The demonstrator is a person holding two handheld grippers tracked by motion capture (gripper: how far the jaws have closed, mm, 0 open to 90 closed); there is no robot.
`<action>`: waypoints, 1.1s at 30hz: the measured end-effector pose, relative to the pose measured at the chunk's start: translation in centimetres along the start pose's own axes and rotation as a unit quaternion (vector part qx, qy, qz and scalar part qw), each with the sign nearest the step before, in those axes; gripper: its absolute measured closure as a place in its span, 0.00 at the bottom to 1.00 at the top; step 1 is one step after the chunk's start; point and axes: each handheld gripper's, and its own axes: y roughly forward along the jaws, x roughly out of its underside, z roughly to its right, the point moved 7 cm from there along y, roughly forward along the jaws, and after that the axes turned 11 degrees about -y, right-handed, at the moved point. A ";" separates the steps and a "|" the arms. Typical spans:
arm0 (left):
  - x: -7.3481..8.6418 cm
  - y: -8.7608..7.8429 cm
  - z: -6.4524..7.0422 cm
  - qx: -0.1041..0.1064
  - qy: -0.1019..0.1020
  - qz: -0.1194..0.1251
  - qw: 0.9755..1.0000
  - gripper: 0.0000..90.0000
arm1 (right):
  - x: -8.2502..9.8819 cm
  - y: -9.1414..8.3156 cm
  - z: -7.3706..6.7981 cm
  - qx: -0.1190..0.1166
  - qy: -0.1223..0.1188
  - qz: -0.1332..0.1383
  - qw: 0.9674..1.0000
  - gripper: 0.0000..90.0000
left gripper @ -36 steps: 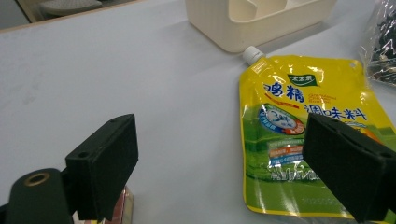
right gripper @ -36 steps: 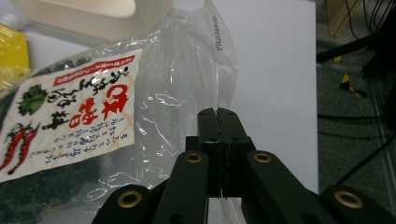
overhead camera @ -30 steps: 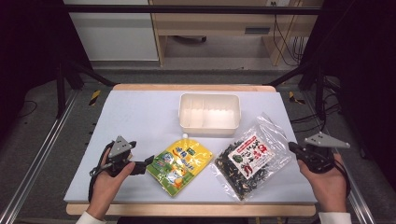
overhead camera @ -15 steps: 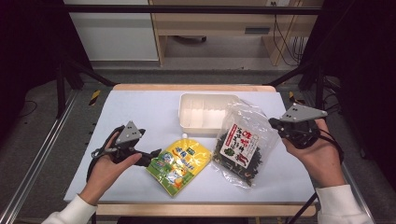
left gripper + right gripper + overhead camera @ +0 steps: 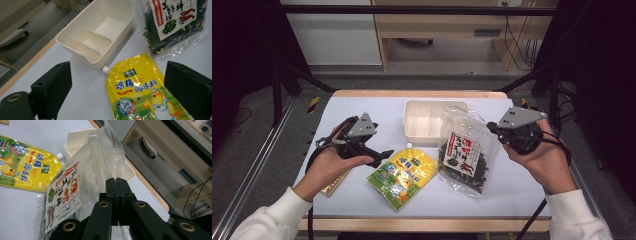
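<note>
Seaweed bag (image 5: pixel 464 155) lifted, in right claw (image 5: pixel 493 129)

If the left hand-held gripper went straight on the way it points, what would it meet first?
Probably the yellow seasoning pouch, which lies between the open jaws of the left hand-held gripper; the cream divided container sits beyond it.

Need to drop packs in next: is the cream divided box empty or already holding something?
Empty. The cream box shows bare compartments between its dividers in the left gripper view; the seaweed bag hides part of it from above.
</note>
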 end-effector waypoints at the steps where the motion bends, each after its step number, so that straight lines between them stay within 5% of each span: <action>1: -0.3 0.1 0.0 0.001 0.000 0.002 1.000 0.08 | -0.5 0.1 -0.1 -0.003 -0.010 0.003 1.000 1.00; 16: -2.9 2.0 0.1 0.017 0.004 -0.002 1.000 0.12 | -4.1 1.3 -0.7 -0.023 -0.059 0.022 0.998 0.99; 33: -5.7 1.8 1.2 0.031 0.030 0.008 0.999 0.13 | -5.2 1.4 -1.3 -0.032 -0.074 0.034 0.996 0.99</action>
